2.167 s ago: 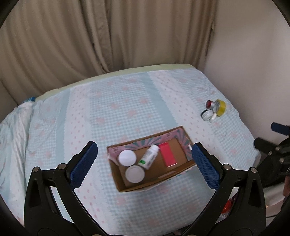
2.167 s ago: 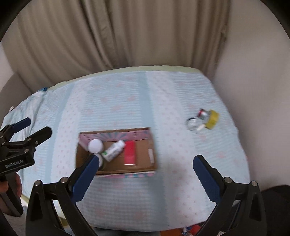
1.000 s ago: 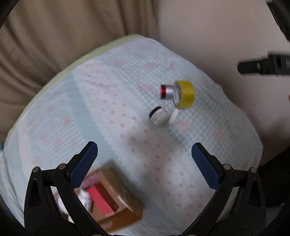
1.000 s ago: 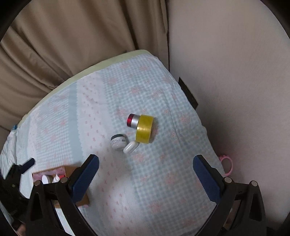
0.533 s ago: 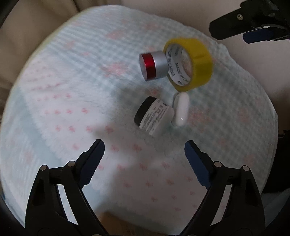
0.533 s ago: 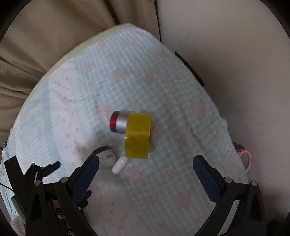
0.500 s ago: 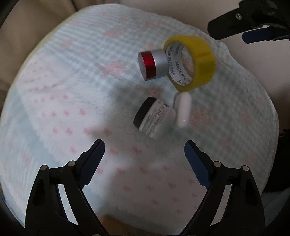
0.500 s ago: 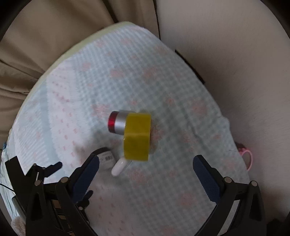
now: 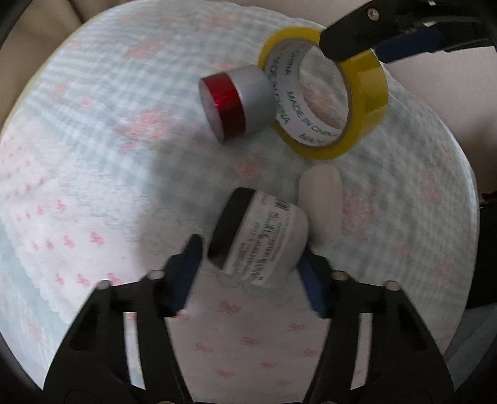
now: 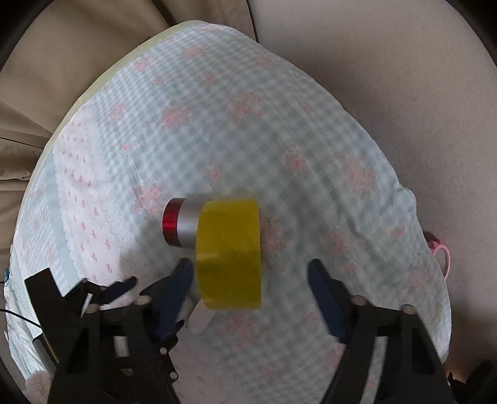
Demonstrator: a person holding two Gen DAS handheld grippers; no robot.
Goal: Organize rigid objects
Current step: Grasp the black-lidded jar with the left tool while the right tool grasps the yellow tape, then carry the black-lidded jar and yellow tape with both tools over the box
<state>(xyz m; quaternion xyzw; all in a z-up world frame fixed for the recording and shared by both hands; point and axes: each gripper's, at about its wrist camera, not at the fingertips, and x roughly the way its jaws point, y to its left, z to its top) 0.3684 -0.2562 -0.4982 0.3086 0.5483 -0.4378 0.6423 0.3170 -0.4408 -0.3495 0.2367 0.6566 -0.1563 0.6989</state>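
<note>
A white jar with a black lid [image 9: 261,239] lies on its side on the checked bedspread [image 9: 93,155]. My left gripper [image 9: 251,273] has a finger on each side of the jar, narrowed around it. A white oval case [image 9: 323,205] lies just right of the jar. A yellow tape roll [image 9: 323,93] stands on edge beside a silver tin with a red band [image 9: 236,102]. In the right wrist view my right gripper [image 10: 251,286] straddles the yellow tape roll [image 10: 230,254], its left finger touching the roll, its right finger apart. The tin [image 10: 181,223] lies behind the roll.
A beige wall [image 10: 403,77] runs close along the bed's right side and curtains [image 10: 62,62] hang behind. The bed's edge [image 10: 413,202] drops off to the right, with a pink ring-shaped object [image 10: 442,254] below it. The right gripper's fingers show at the top right of the left wrist view [image 9: 388,28].
Both grippers have moved down and closer to the items. The left gripper's fingers have narrowed around the jar. The right gripper's fingers have narrowed around the tape roll.
</note>
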